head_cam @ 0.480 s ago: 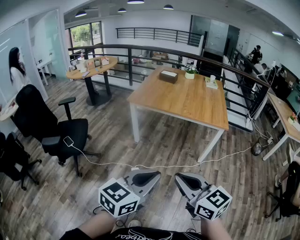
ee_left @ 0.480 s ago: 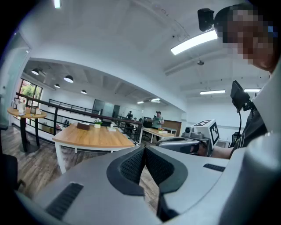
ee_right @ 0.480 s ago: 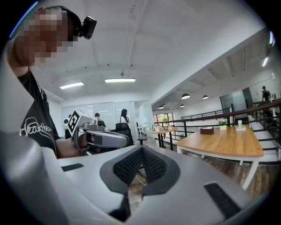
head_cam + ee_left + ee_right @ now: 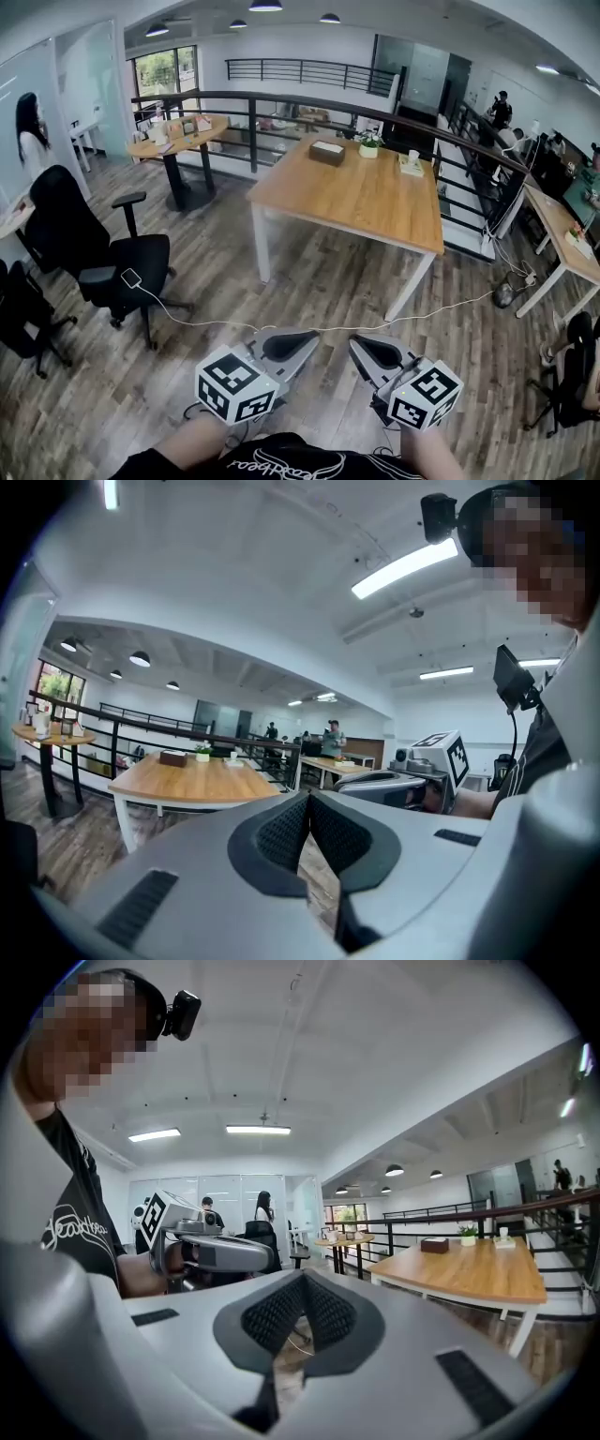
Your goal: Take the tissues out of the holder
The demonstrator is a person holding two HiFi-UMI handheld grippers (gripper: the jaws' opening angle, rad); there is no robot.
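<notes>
The tissue holder is a brown box with white tissue on top. It stands at the far end of the wooden table, several steps ahead of me. It also shows small and distant as the holder in the left gripper view and the holder in the right gripper view. My left gripper and right gripper are held low, side by side over the floor, far from the table. The left gripper is shut and holds nothing. The right gripper is likewise shut and holds nothing.
A black office chair stands at left, with a white cable running across the wood floor. Behind are a round table and a dark railing. A small plant and a cup share the table. A person stands far left.
The head view has shifted slightly, so the table sits a little further left in frame. Both grippers stay low, side by side and shut.
</notes>
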